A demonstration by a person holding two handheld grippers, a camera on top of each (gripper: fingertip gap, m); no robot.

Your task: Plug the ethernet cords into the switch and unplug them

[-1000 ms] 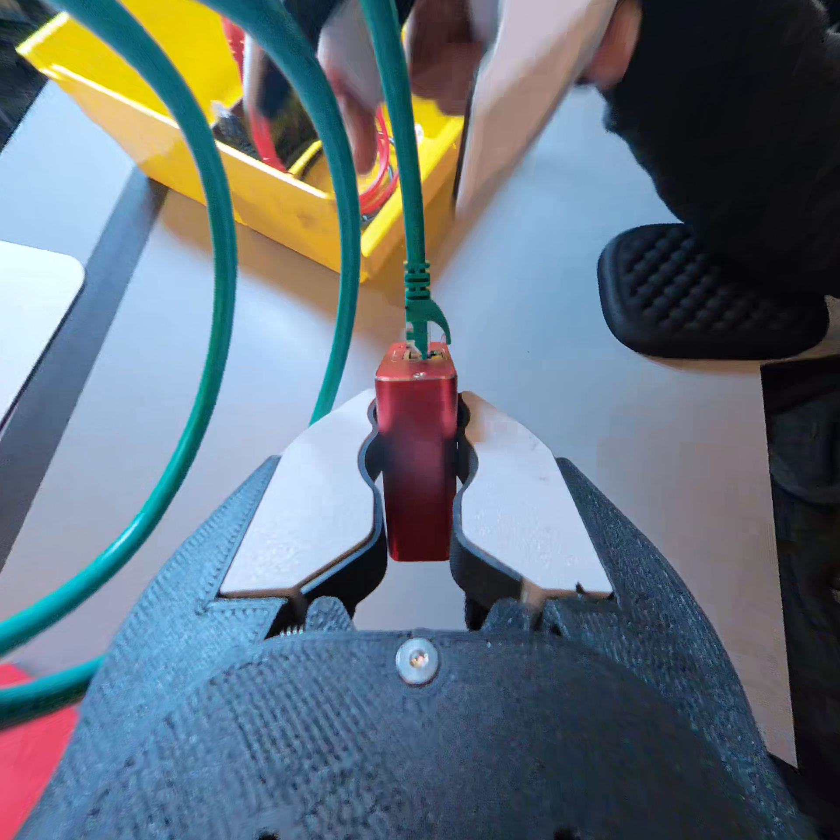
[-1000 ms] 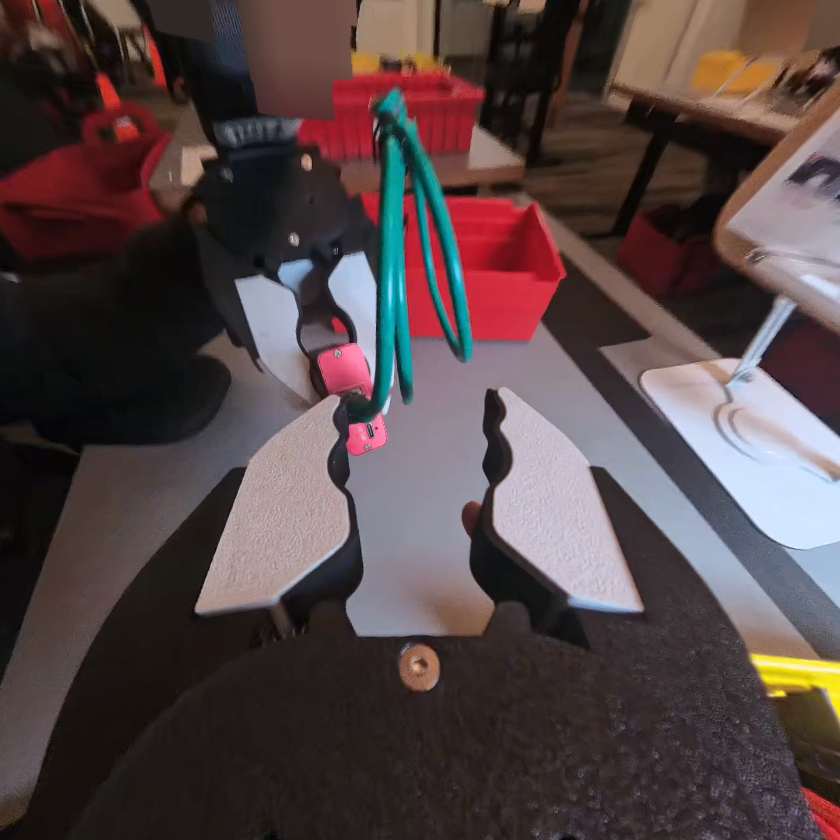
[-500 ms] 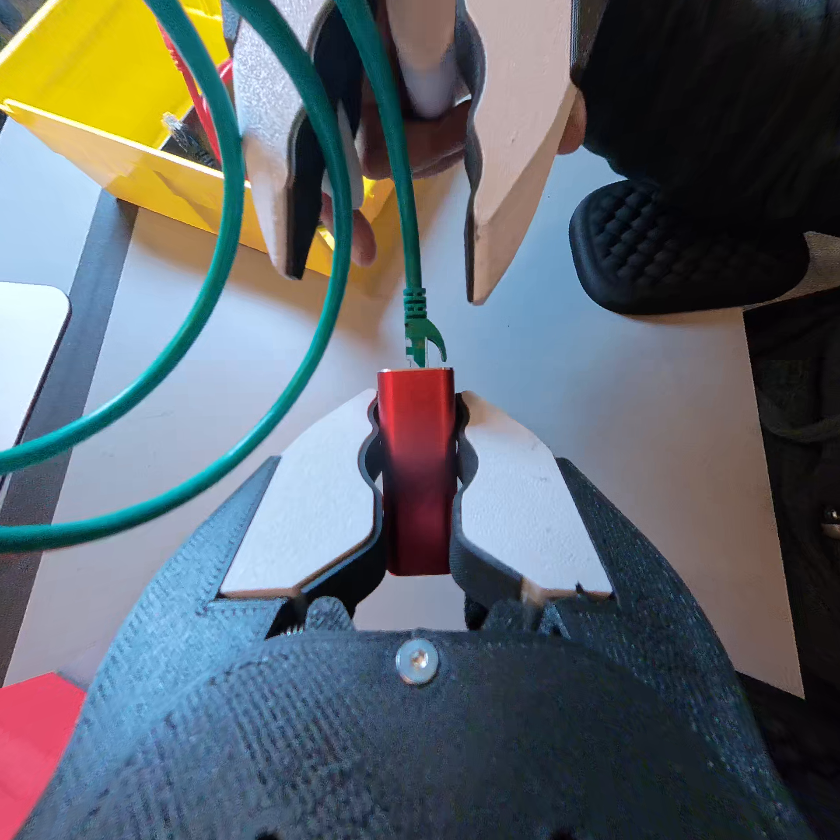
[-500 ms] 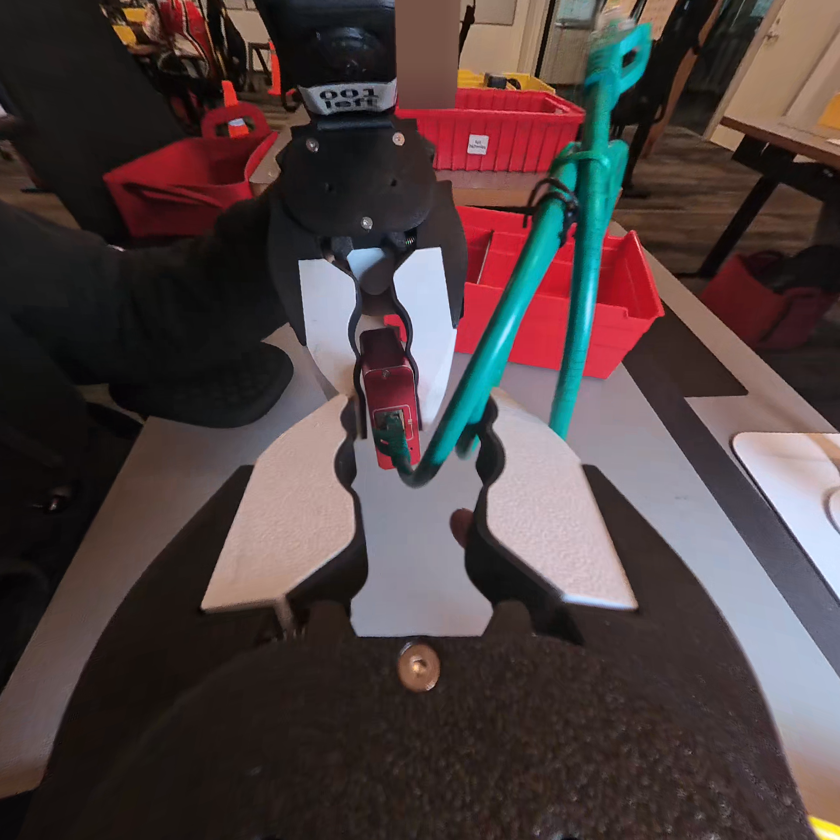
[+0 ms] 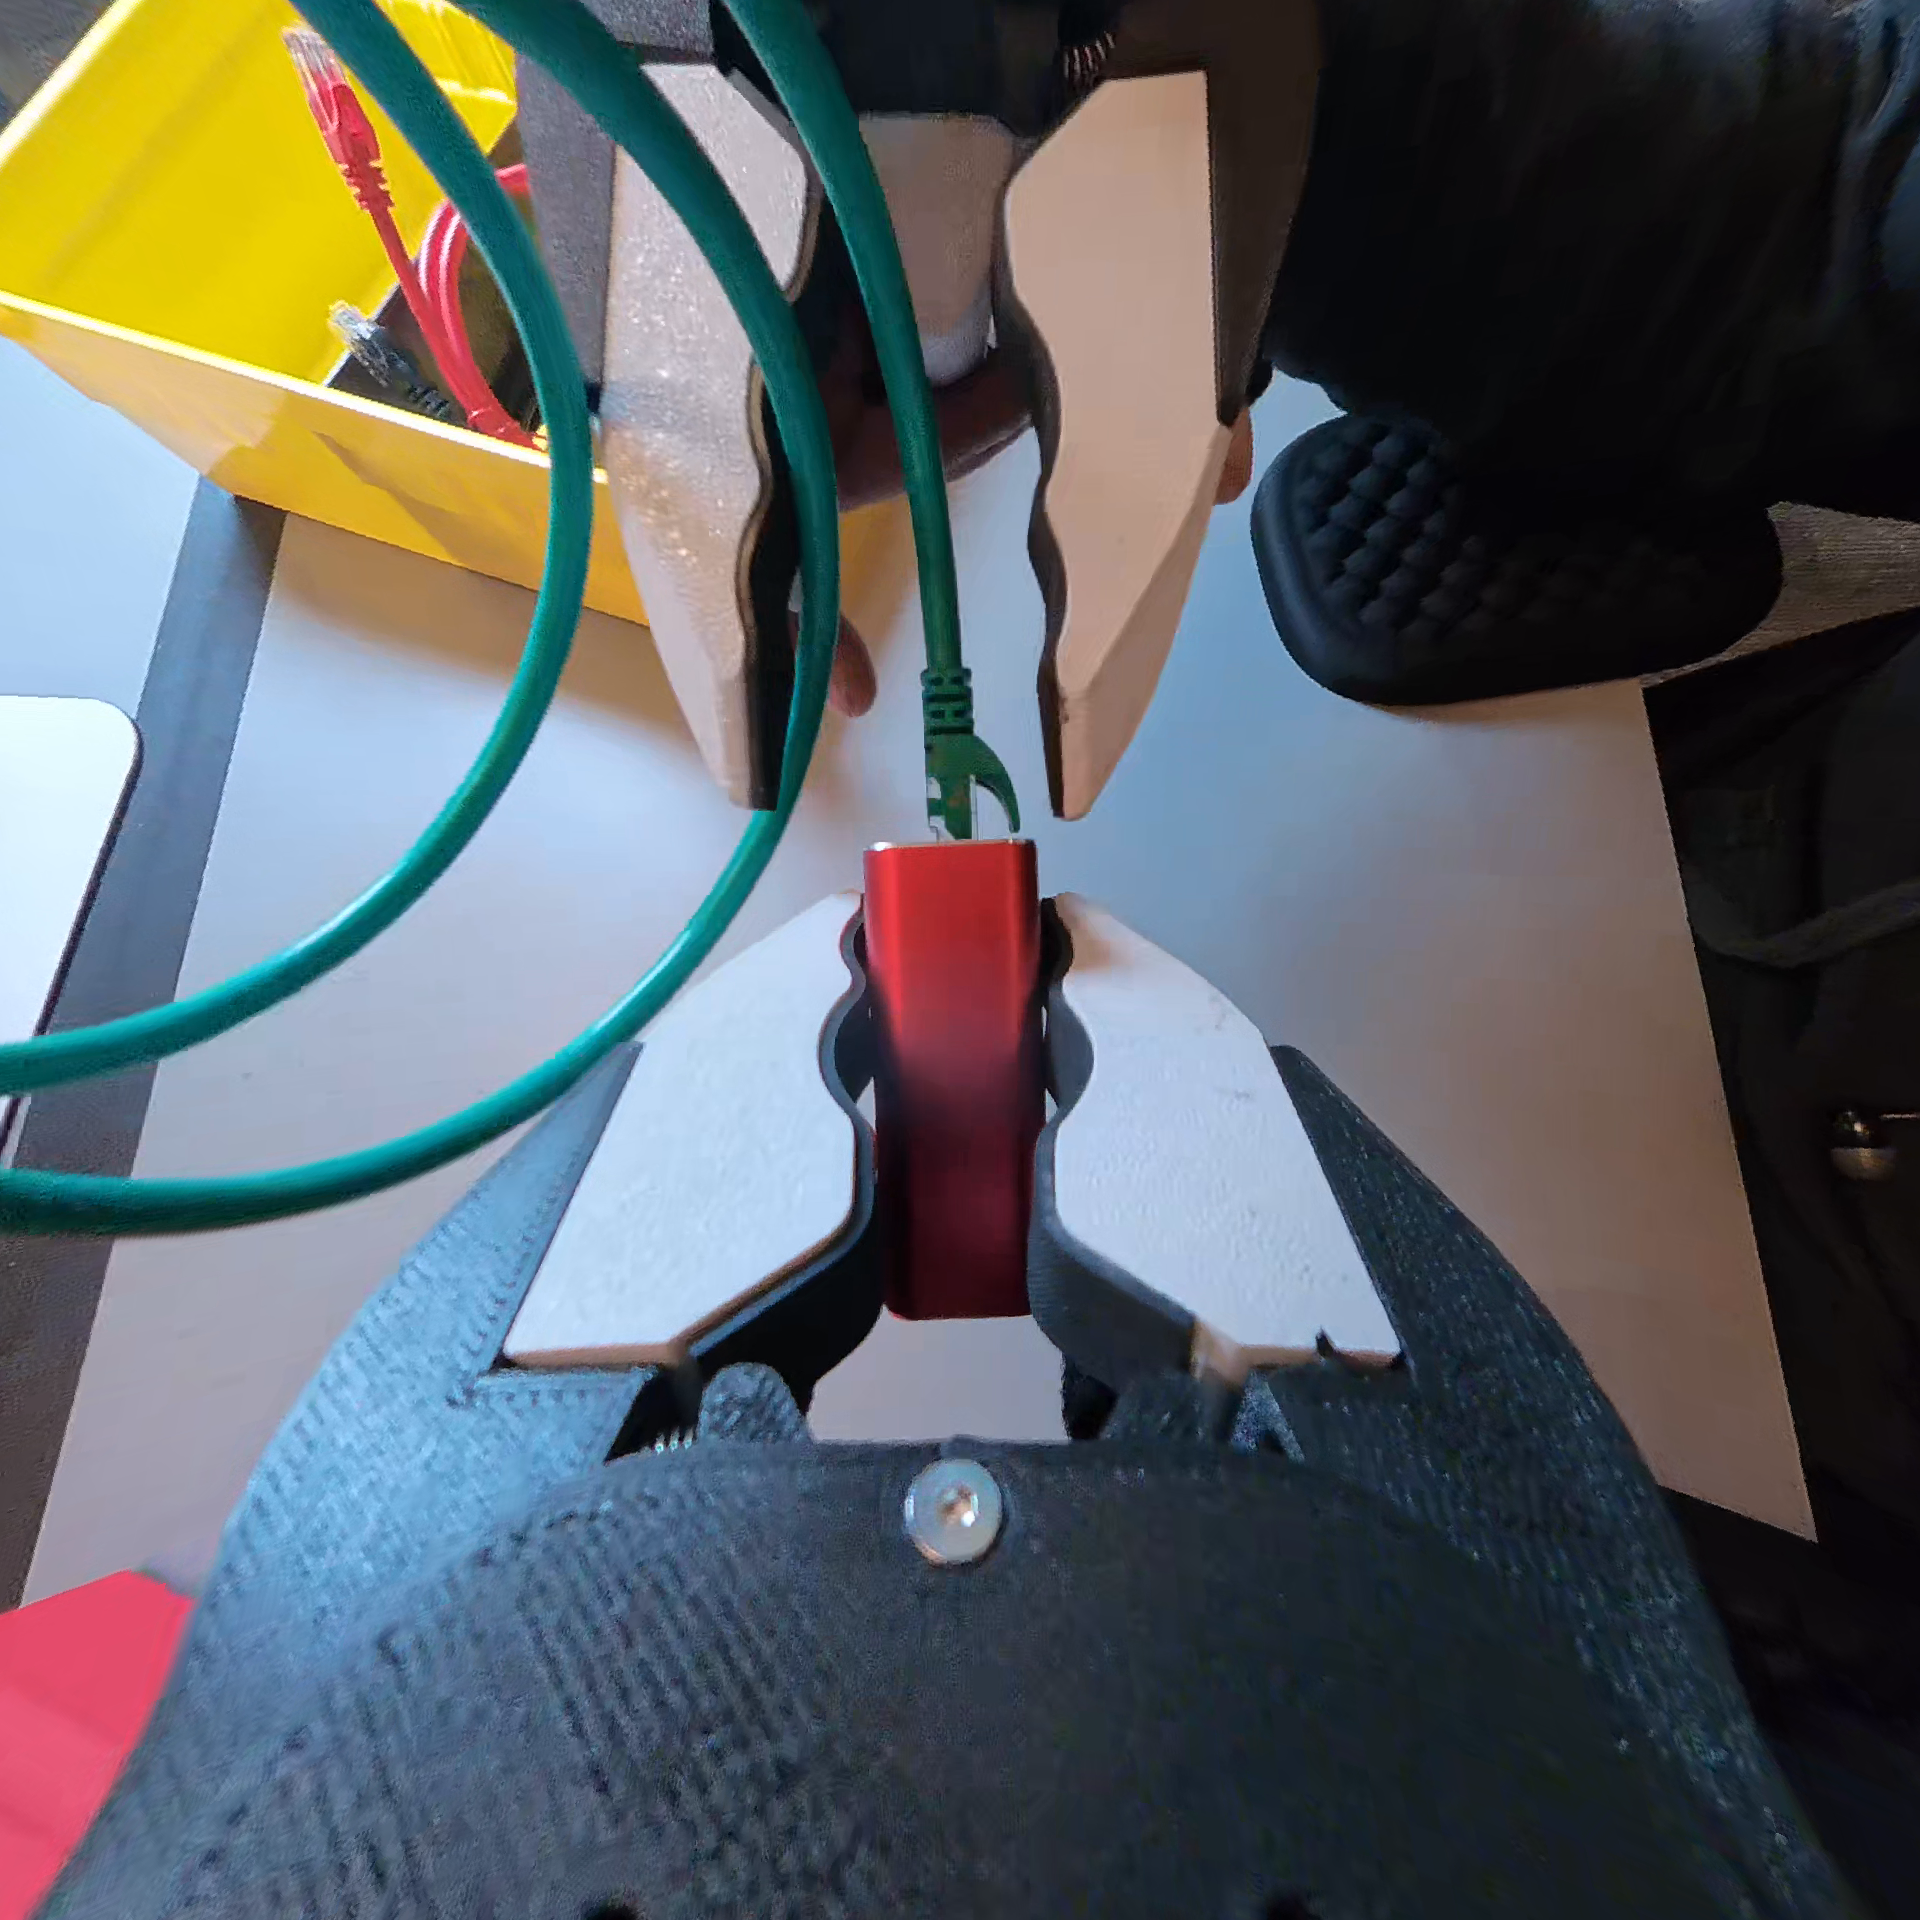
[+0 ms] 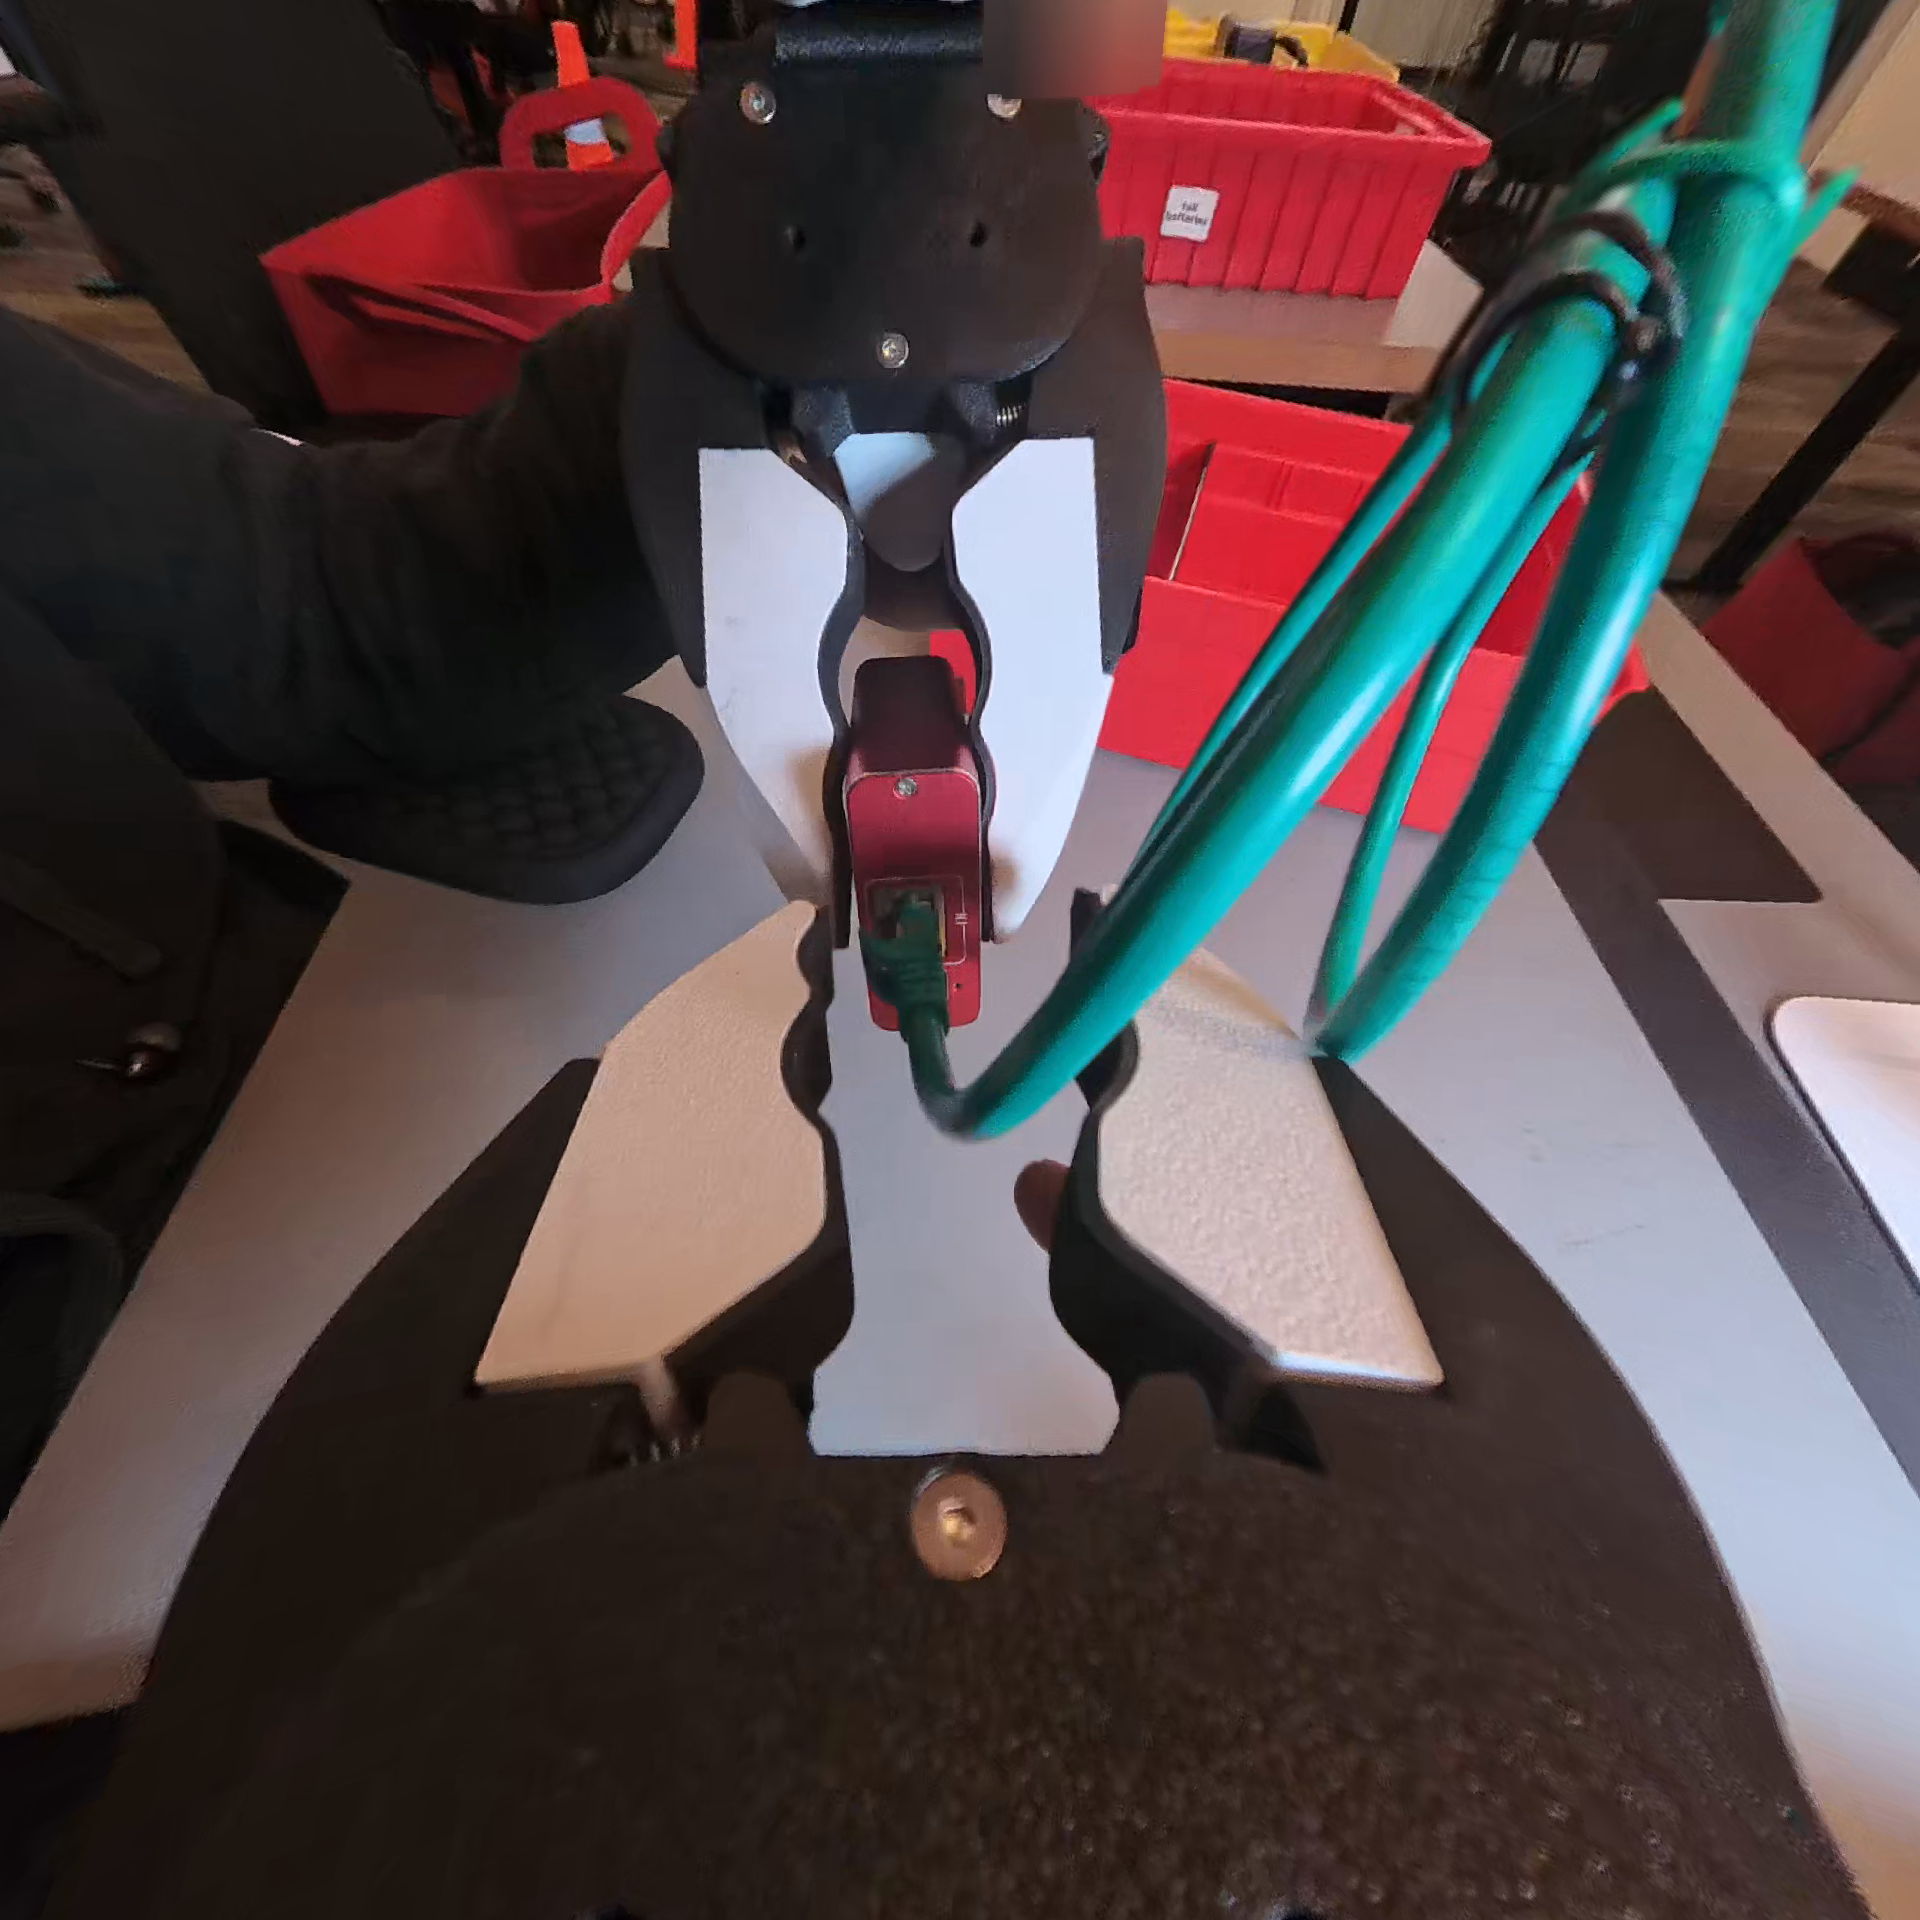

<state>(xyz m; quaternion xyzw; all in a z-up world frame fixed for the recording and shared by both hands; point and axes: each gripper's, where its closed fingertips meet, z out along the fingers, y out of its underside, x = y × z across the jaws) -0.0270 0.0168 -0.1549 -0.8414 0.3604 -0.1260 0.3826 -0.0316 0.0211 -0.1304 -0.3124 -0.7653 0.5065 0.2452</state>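
Observation:
My left gripper (image 5: pixel 954 914) is shut on a small red switch (image 5: pixel 951 1060) and holds it above the grey table (image 5: pixel 1351 1039). A green ethernet cord (image 5: pixel 561 520) loops to the left, and its plug (image 5: pixel 961 764) sits in the switch's front port. My right gripper (image 6: pixel 945 914) is open and faces the switch (image 6: pixel 914 821). Its two fingertips stand on either side of the plug (image 6: pixel 914 966) without closing on it. In the left wrist view the right gripper (image 5: pixel 914 802) shows just beyond the switch. The cord's bundled coil (image 6: pixel 1621 312) hangs at the upper right.
A yellow bin (image 5: pixel 208 260) with red cords (image 5: pixel 416 260) stands at the far left of the table. Red bins (image 6: pixel 1299 644) stand behind the left gripper. A black chair armrest (image 5: pixel 1455 582) lies at the table's edge. A white stand base (image 6: pixel 1849 1122) sits at the right. Left and right tips are no more than a few centimetres apart.
My right gripper has moved in toward the switch, and its open fingers now flank the plug. The left gripper keeps hold of the switch, with the cord still plugged in.

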